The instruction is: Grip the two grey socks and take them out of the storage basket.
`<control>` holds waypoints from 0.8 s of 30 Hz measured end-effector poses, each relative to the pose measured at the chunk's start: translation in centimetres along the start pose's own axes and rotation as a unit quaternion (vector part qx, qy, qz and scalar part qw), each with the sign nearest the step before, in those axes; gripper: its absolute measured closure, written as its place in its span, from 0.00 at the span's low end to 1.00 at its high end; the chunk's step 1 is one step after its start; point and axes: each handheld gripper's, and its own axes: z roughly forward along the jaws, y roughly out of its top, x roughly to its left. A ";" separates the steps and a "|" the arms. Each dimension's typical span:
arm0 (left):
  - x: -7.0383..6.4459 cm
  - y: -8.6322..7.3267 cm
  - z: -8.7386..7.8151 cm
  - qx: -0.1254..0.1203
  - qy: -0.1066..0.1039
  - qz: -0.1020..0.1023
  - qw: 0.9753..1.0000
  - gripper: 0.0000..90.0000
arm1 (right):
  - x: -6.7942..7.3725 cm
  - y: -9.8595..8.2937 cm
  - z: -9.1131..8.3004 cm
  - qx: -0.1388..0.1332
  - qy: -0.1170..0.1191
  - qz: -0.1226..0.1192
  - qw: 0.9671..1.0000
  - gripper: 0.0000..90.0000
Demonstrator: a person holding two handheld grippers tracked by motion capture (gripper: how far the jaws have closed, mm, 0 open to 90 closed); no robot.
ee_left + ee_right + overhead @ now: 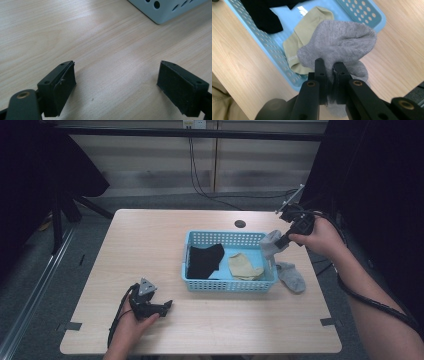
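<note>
A light blue basket stands on the table, holding a black sock and a beige sock. My right gripper is shut on a grey sock, held above the basket's right rim. In the right gripper view the grey sock bunches over the jaws, with the beige sock and basket below. A second grey sock lies on the table just right of the basket. My left gripper rests open on the table at front left, its pads wide apart over bare wood.
The wooden table has a dark round hole behind the basket. A corner of the basket shows in the left gripper view. Black cables hang behind the table, and dark curtains stand at both sides.
</note>
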 end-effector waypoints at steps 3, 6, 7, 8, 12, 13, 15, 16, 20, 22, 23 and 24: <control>0.0 0.0 0.0 0.000 0.000 0.000 1.000 0.16 | -0.4 -0.6 -0.2 -0.003 -0.001 0.004 1.000 0.93; 0.0 0.0 0.0 0.000 0.000 0.000 1.000 0.16 | -0.8 -1.1 -0.4 -0.003 -0.002 0.009 1.000 0.93; 0.0 0.0 0.0 0.000 0.000 0.000 1.000 0.16 | -1.0 -1.4 -0.4 -0.004 -0.002 0.010 1.000 0.93; 0.0 0.0 0.0 0.000 0.000 0.000 1.000 0.16 | -1.1 -1.5 -0.4 -0.004 -0.003 0.012 1.000 0.93; 0.0 0.0 0.0 0.000 0.000 0.000 1.000 0.16 | -1.7 -2.3 -0.3 -0.004 -0.004 0.020 1.000 0.93; 0.0 0.0 0.0 0.000 0.000 0.000 1.000 0.16 | -1.8 -2.5 -0.3 -0.004 -0.005 0.021 1.000 0.93; 0.0 0.0 0.0 0.000 0.000 0.000 1.000 0.16 | -2.1 -2.9 -0.3 -0.006 -0.005 0.025 1.000 0.93; 0.0 0.0 0.0 -0.001 0.001 0.000 1.000 0.16 | -2.2 -3.1 -0.3 -0.006 -0.005 0.029 1.000 0.93; 0.0 0.0 0.0 -0.001 0.001 0.000 1.000 0.16 | -2.8 -3.9 -0.1 -0.005 -0.007 0.033 0.999 0.93; 0.0 0.0 0.0 -0.001 0.001 0.000 1.000 0.16 | -3.0 -4.2 0.0 -0.005 -0.006 0.038 0.999 0.93; 0.0 0.0 0.0 -0.001 0.001 0.000 1.000 0.16 | -3.1 -4.4 0.0 -0.006 -0.006 0.039 0.999 0.93; 0.0 0.0 0.0 -0.001 0.001 0.000 1.000 0.16 | -3.2 -4.6 0.1 -0.006 -0.006 0.040 0.999 0.93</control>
